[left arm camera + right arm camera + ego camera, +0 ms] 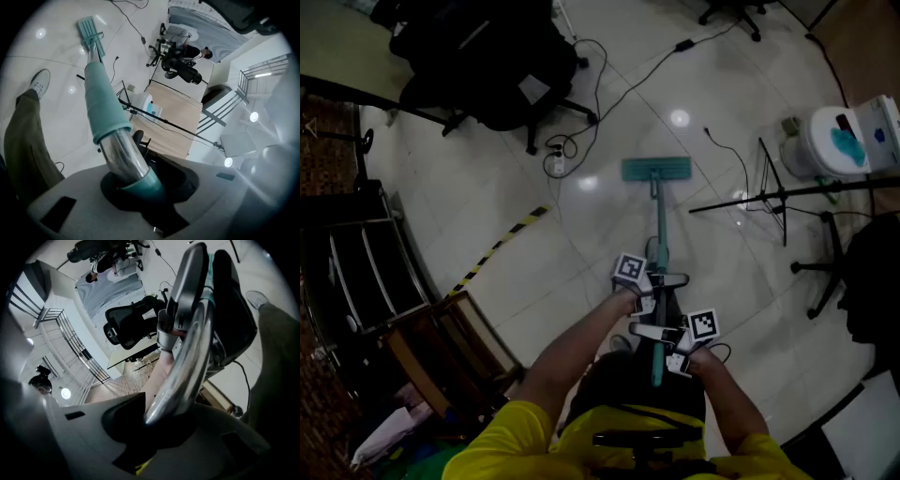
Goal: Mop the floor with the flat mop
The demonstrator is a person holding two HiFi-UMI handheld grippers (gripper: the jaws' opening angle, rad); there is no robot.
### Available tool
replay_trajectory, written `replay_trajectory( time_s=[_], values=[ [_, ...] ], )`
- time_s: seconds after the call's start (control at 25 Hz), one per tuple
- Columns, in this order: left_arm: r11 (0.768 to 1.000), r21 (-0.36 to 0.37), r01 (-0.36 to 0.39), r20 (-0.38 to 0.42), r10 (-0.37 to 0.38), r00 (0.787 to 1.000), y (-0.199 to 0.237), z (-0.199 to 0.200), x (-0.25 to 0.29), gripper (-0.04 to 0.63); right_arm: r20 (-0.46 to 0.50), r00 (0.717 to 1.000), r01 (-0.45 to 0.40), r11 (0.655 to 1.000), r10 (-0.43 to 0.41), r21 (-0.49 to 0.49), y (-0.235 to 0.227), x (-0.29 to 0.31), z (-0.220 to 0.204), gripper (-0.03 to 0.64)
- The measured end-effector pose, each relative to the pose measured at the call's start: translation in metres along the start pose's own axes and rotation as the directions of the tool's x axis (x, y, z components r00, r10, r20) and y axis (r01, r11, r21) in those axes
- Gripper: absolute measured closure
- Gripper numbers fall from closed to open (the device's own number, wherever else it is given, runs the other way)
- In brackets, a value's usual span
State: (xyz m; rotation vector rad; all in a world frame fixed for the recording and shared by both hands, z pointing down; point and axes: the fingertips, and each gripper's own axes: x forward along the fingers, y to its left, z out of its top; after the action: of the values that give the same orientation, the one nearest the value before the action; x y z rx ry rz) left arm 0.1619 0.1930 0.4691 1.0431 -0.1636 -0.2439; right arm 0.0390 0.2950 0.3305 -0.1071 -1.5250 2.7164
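Mop [659, 234]: centre of the head view, running up the frame from the person to the floor.
Mop head [656, 169]: teal, flat on the pale tiles, upper centre.
Pole [123, 157]: bare metal with a teal sleeve above the grip.
Left gripper [136, 180]: jaws clamped tight around the pole at the sleeve's lower end; it is the higher grip in the head view.
Right gripper [164, 413]: jaws closed around the metal pole, lower down, nearer the person.
Power strip [556, 164]: just left of the mop head, apart from it, with cables coiled on it.
Cables [623, 89]: black, crossing the floor above the mop head from the top edge to the strip; one thin lead lies right of the head.
Stand [778, 199]: black, with a long level arm, right of the pole, near but not touching.
Tape [502, 246]: yellow and black strip on the floor, lower left of the mop head.
Chair [487, 56]: black office chair, upper left, well apart.
Bin [839, 141]: white, with something teal in it, right edge.
Wooden frame [441, 342]: lower left, beside dark shelving.
Shoe [40, 82]: white, on the tiles left of the pole.
Counts: one mop, two grippers, two marker cubes, one power strip, one stand, one bin; one whole chair, plus wheeled bases at the top and right edges.
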Motion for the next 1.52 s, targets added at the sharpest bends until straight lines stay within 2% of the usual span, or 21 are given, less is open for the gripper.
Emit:
replay_trajectory(
  time_s=[0.08,0.16,0.24,0.32,0.4,0.52,0.6,0.68,0.76,0.84,0.96,1.08,1.12,1.2,1.24,1.32,1.36,1.44,1.52],
  values=[
    [1.0,0.01,0.005,-0.012,-0.005,1.0,-0.001,0.059,0.027,0.514,-0.004,1.0,-0.014,1.0,0.014,-0.025,0.0,-0.012,0.061,0.551],
    [0.998,0.046,-0.035,-0.082,0.038,0.996,0.005,0.101,0.045,0.514,-0.038,0.999,-0.018,0.997,0.015,-0.078,-0.004,-0.018,0.106,0.557],
    [0.987,0.117,-0.112,-0.206,0.134,0.969,0.02,0.121,0.052,0.499,-0.093,0.996,-0.012,0.992,0.0,-0.129,-0.016,-0.018,0.129,0.554],
    [0.975,0.173,-0.141,-0.274,0.186,0.944,0.026,0.14,0.055,0.494,-0.117,0.993,-0.017,0.987,-0.001,-0.158,-0.027,-0.016,0.151,0.557],
    [0.973,0.199,-0.116,-0.243,0.164,0.956,0.019,0.178,0.057,0.494,-0.088,0.996,-0.03,0.982,0.014,-0.189,-0.028,-0.013,0.188,0.56],
    [0.973,0.222,-0.066,-0.14,0.098,0.985,0.001,0.263,0.06,0.497,-0.053,0.998,-0.033,0.967,0.02,-0.251,-0.018,-0.003,0.264,0.555],
    [0.975,0.222,-0.025,-0.079,0.044,0.996,-0.015,0.317,0.062,0.502,-0.039,0.999,-0.022,0.959,0.011,-0.282,-0.012,0.006,0.314,0.558],
    [0.968,0.245,-0.051,-0.07,0.07,0.995,-0.018,0.346,0.061,0.502,-0.042,0.999,0.001,0.961,-0.014,-0.278,-0.013,0.017,0.34,0.567],
    [0.957,0.267,-0.114,-0.08,0.14,0.987,-0.01,0.347,0.056,0.508,-0.04,0.999,-0.005,0.974,-0.004,-0.226,-0.016,0.023,0.337,0.581],
    [0.959,0.26,-0.112,-0.074,0.135,0.988,-0.008,0.319,0.051,0.512,-0.042,0.998,-0.055,0.985,0.048,-0.162,-0.011,0.024,0.308,0.607],
    [0.979,0.183,-0.092,-0.052,0.103,0.993,-0.007,0.233,0.036,0.502,-0.077,0.994,-0.079,0.995,0.075,-0.054,0.003,0.023,0.218,0.603],
    [0.982,0.106,-0.157,-0.007,0.159,0.987,-0.007,0.147,0.008,0.499,-0.088,0.994,-0.062,0.997,0.066,0.042,0.019,0.022,0.135,0.604],
    [0.988,0.088,-0.125,0.017,0.124,0.992,-0.009,0.135,0.004,0.493,-0.093,0.995,-0.044,0.998,0.048,0.041,0.017,0.021,0.122,0.603],
    [0.995,0.102,-0.014,0.028,0.012,1.0,-0.017,0.136,0.007,0.491,-0.104,0.994,-0.042,0.999,0.043,0.009,0.011,0.02,0.122,0.593],
    [0.99,0.143,0.007,-0.017,-0.005,1.0,-0.019,0.141,0.011,0.485,-0.122,0.99,-0.066,0.998,0.065,-0.005,0.011,0.021,0.127,0.593],
    [0.969,0.248,0.017,-0.151,0.021,0.988,-0.027,0.153,0.018,0.429,-0.162,0.978,-0.131,0.991,0.128,-0.009,0.021,0.023,0.141,0.569],
    [0.961,0.275,0.027,-0.19,0.027,0.981,-0.034,0.16,0.02,0.402,-0.167,0.973,-0.163,0.987,0.16,-0.007,0.031,0.024,0.151,0.569],
    [0.956,0.29,0.035,-0.206,0.027,0.978,-0.049,0.177,0.021,0.403,-0.157,0.966,-0.213,0.977,0.207,-0.017,0.052,0.03,0.169,0.565],
    [0.954,0.301,-0.005,-0.192,0.066,0.979,-0.049,0.187,0.012,0.403,-0.16,0.965,-0.214,0.977,0.207,-0.026,0.055,0.042,0.175,0.563]
  ],
)
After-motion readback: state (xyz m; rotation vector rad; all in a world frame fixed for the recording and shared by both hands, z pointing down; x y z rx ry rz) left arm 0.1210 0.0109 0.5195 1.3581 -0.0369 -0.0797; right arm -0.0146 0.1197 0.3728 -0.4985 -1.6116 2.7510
